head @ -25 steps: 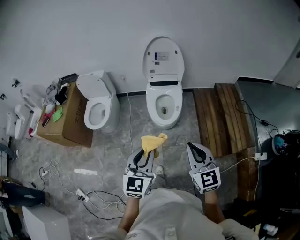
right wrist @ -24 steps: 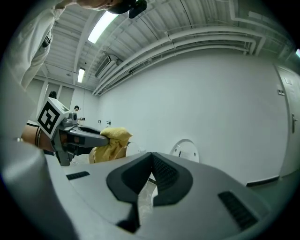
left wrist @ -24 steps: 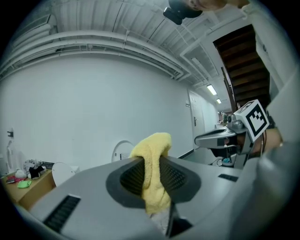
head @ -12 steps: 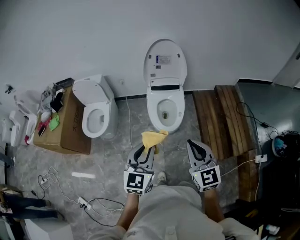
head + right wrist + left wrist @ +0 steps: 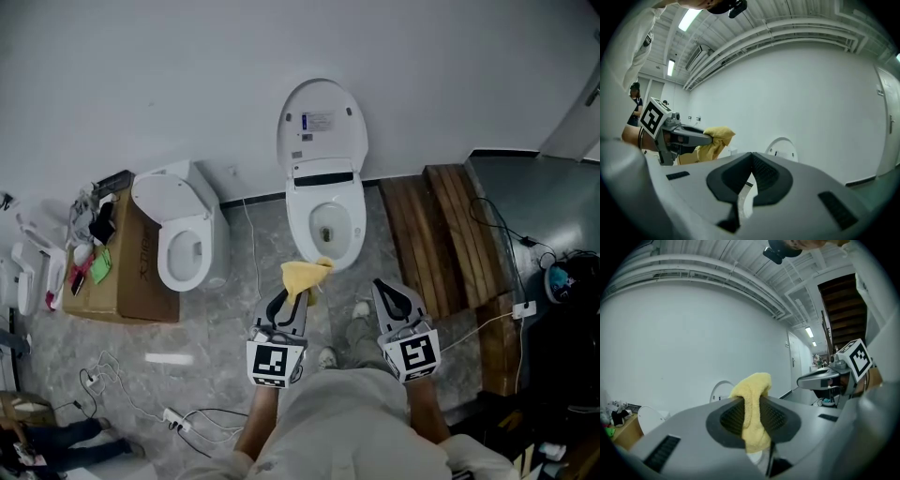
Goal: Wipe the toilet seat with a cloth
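Observation:
A white toilet (image 5: 323,217) stands against the wall with its lid (image 5: 322,122) raised and its seat (image 5: 298,217) down around the bowl. My left gripper (image 5: 295,293) is shut on a yellow cloth (image 5: 305,277), which hangs just in front of the bowl's near rim. In the left gripper view the cloth (image 5: 752,411) is pinched between the jaws, with the lid (image 5: 721,391) behind. My right gripper (image 5: 389,298) is held level to the right, shut and holding nothing (image 5: 751,180). The right gripper view shows the left gripper with the cloth (image 5: 715,140).
A second white toilet (image 5: 181,239) stands to the left beside a cardboard box (image 5: 127,267) with clutter on top. Wooden planks (image 5: 441,239) lie on the floor to the right. Cables (image 5: 178,417) trail over the marble floor at lower left. A shoe (image 5: 361,309) shows between the grippers.
Both grippers and the cloth have come closer to the toilet; the cloth now reaches the bowl's front rim. The grippers' states are unchanged.

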